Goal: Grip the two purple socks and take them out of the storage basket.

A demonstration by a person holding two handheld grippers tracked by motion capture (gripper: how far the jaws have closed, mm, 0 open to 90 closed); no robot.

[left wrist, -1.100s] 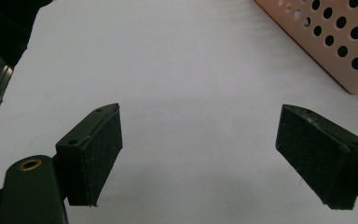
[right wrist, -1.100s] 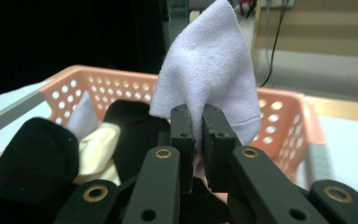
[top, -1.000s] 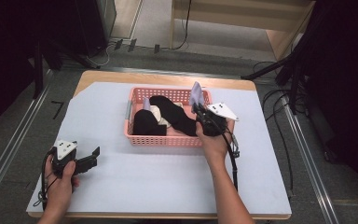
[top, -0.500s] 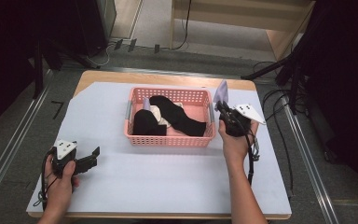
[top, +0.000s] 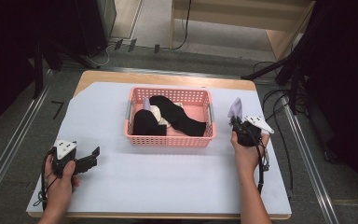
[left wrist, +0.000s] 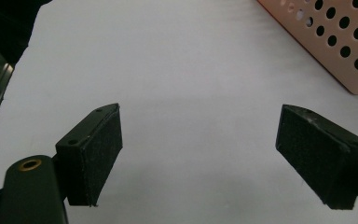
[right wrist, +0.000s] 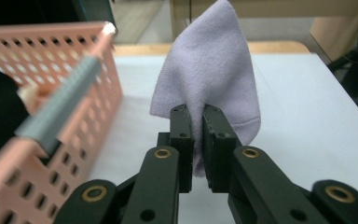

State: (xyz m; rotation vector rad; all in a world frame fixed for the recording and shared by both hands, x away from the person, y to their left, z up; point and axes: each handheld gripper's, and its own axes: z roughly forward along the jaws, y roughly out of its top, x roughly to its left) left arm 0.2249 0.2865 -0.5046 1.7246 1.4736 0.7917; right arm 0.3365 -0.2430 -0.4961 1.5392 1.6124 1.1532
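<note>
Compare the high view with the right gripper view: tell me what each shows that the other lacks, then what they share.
High view alone: the left gripper, jaws apart, over the white sheet, the whole basket's contents, black socks and a cream piece, plus both forearms.

Right gripper view alone: close detail of the jaws pinching the lavender cloth near its lower edge, and the basket's grey handle.

Shared: the right gripper, the lavender cloth beside the pink basket, outside it.
</note>
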